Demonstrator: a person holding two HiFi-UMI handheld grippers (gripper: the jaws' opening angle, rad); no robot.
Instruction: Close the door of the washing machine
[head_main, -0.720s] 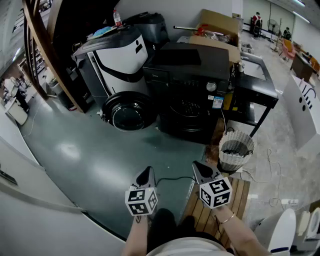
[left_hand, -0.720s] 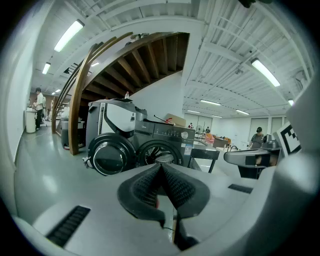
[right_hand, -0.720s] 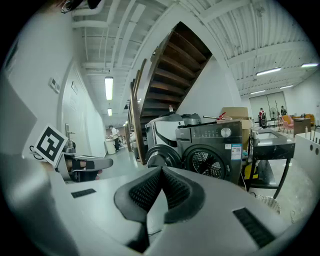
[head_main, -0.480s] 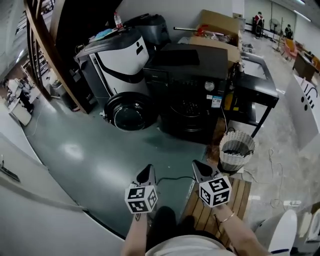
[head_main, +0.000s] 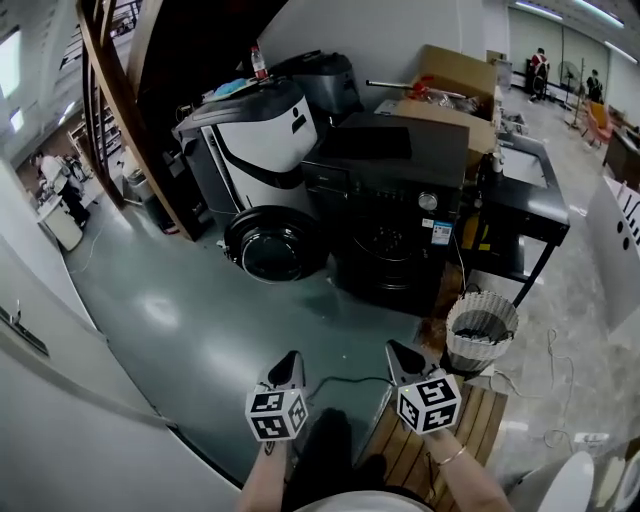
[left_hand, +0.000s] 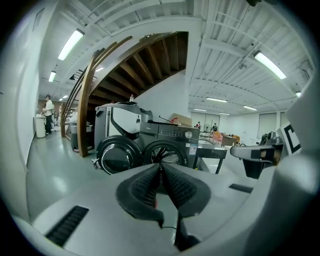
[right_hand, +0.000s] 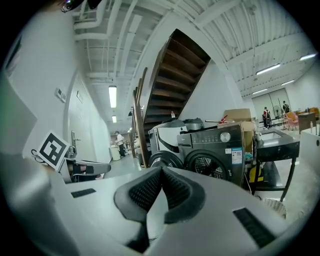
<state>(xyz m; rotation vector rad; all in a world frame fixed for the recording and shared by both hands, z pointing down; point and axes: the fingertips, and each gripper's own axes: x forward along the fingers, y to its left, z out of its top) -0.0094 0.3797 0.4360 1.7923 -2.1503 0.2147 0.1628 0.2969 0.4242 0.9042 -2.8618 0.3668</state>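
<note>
Facing one dark front-loading washing machine (head_main: 400, 215) at the far side of the grey floor (head_main: 180, 310), below a wooden staircase (head_main: 135, 140). A white-and-black cabinet (head_main: 255, 140) is just beside it on its left and a black stand (head_main: 530, 190) on its right. Count: one machine, one drum opening (head_main: 385, 245), uncovered.

Door (head_main: 272, 245): one, round, swung fully open to the left of the opening. The hinge side sits next to the machine front and the free rim is out toward the cabinet. Judgement: a rigid ring with a glass bowl, fairly heavy, but it should swing freely on its hinge. The latch likely needs a firm last push. Best contact is the outer ring at the free edge, farthest from the hinge; keep off the glass centre.

One woven basket (head_main: 482, 330) is on the floor near the machine's right front corner. As far as I can judge, it is not in the swing path.

Grippers: two. Left gripper (head_main: 290, 362) and right gripper (head_main: 398, 352) are both low at the near edge of the floor, well apart from the door, pointing toward the machine. The jaws of each are pressed together with nothing between them. Closed tips would do for pushing.
</note>
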